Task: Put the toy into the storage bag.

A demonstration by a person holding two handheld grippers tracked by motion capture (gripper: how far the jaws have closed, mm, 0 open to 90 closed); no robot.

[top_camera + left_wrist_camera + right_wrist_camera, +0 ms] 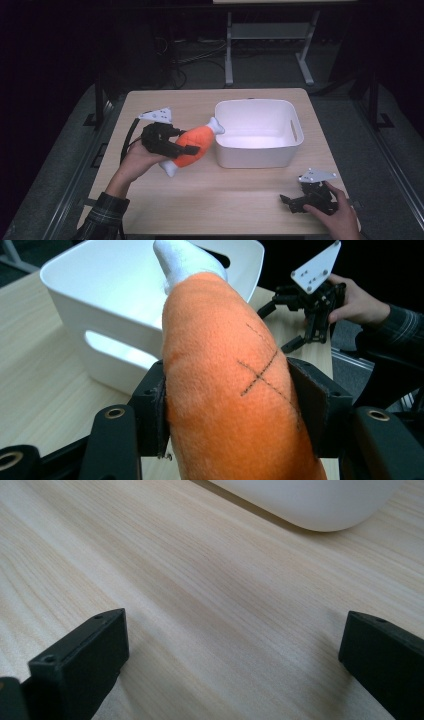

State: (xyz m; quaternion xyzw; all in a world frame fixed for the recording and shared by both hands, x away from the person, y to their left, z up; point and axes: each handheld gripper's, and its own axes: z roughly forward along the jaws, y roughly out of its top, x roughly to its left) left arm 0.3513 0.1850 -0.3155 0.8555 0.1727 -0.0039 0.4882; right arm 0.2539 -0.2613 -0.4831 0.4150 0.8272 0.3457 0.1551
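While the left gripper point(181, 148) stands clamped on the orange plush drumstick point(192, 146), lifted beside the white bin point(258, 155), placement inside remains outstanding; the right gripper point(292, 202) rests apart, empty.

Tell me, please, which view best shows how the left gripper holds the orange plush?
The left gripper view: both pads press the plush at its orange middle. The high view shows the left gripper holding the plush beside the bin, from farther off. The right gripper view shows table and bin.
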